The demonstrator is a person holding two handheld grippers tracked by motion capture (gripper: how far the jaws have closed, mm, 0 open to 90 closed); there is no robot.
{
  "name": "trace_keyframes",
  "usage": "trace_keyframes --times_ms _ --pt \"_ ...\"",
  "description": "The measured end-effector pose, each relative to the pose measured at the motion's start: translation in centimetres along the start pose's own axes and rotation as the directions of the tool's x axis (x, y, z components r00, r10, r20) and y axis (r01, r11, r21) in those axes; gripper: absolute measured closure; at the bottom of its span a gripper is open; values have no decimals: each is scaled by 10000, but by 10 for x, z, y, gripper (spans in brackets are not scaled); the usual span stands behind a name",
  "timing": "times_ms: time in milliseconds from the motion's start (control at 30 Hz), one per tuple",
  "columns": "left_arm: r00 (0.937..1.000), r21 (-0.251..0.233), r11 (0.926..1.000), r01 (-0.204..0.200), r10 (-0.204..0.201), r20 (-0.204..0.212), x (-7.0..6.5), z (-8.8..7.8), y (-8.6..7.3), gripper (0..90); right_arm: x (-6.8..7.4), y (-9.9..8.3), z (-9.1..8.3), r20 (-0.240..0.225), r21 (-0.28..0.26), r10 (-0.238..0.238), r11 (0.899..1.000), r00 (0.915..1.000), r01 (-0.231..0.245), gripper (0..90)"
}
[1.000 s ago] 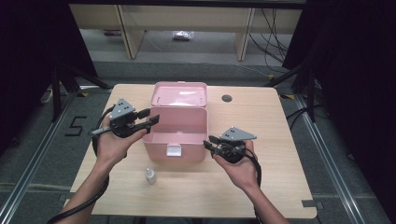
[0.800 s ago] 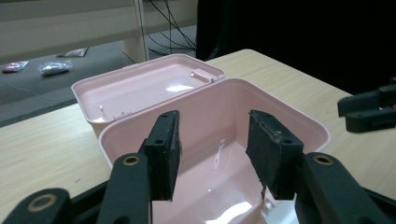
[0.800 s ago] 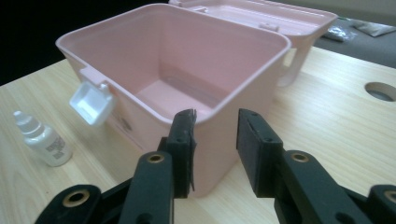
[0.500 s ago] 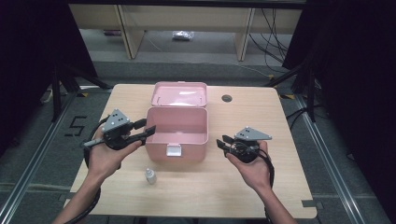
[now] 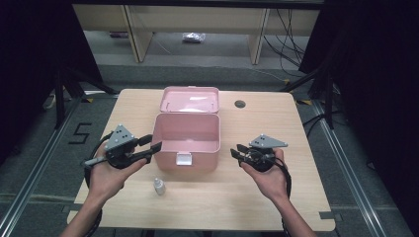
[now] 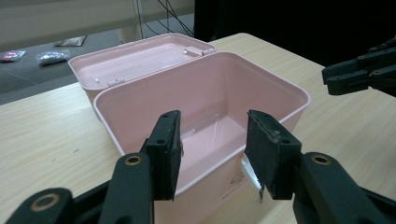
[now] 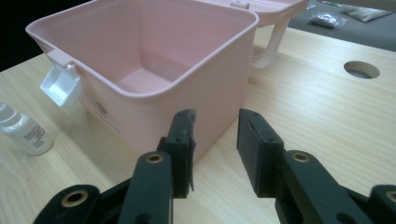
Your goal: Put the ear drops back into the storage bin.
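An open pink plastic box [image 5: 207, 159] stands mid-table, its lid [image 5: 190, 100] flipped back and its inside empty. My left gripper [image 5: 149, 143] hovers just off the box's left side, open, with nothing between its fingers; in the left gripper view the gripper [image 6: 212, 128] looks over the rim of the box [image 6: 140, 100]. My right gripper [image 5: 237, 151] is held a short way off the box's right side, also open and empty. In the right gripper view the gripper [image 7: 215, 126] faces a corner of the box [image 7: 205, 70]. A small clear bottle [image 5: 158, 186] stands in front of the box.
The wooden table [image 5: 217, 202] has a round cable hole [image 5: 240, 104] at the back right. A white latch [image 7: 60, 86] hangs on the box's front wall, near the bottle [image 7: 23, 128]. The other gripper [image 6: 359, 72] shows beyond the box in the left gripper view.
Both hands have drawn away from the box: the left one out to the left and nearer the person, the right one out to the right. The jaws look unchanged.
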State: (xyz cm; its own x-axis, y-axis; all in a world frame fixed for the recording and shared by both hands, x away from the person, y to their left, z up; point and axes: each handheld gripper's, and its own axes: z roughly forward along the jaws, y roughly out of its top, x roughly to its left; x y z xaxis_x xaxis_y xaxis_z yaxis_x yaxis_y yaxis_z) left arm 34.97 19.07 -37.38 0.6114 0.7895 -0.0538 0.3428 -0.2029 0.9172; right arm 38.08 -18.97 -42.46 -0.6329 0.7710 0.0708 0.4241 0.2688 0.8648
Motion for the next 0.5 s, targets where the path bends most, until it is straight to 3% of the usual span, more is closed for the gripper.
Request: trace_keyframes --times_ms 33,67,100,167,267,300,333,367,500 --pt "10000 71 10000 -37 37 34 -1 0 0 545 -1 -2 0 126 -58 -46 10000 9999 47 672" --pt "10000 105 9999 -40 39 50 -2 0 0 545 0 -3 0 90 -38 284 9996 9996 -284 672" --pt "9999 126 9999 -69 68 93 -2 0 0 544 -3 -3 -2 150 121 46 9999 9999 -48 671" --pt "9997 135 9998 -166 164 195 -3 -1 1 544 -5 -5 -2 89 58 82 9999 9999 -83 670" --pt "9995 263 9993 -280 275 180 -4 -2 3 544 -9 -7 -4 391 112 84 9999 9992 -89 669" --pt "9993 323 9990 -316 309 200 -4 -2 3 544 -10 -8 -4 216 224 205 9995 9996 -210 669" --pt "9992 366 9987 -348 339 229 -5 -2 4 544 -11 -9 -5 453 216 184 9996 9988 -194 668" --pt "9990 431 9984 -375 364 262 -5 -2 4 546 -9 -10 -6 318 242 602 9978 9977 -610 667" --pt "9983 814 9954 -501 474 347 -8 -4 6 549 -14 -12 -6 390 291 166 9994 9991 -178 666"
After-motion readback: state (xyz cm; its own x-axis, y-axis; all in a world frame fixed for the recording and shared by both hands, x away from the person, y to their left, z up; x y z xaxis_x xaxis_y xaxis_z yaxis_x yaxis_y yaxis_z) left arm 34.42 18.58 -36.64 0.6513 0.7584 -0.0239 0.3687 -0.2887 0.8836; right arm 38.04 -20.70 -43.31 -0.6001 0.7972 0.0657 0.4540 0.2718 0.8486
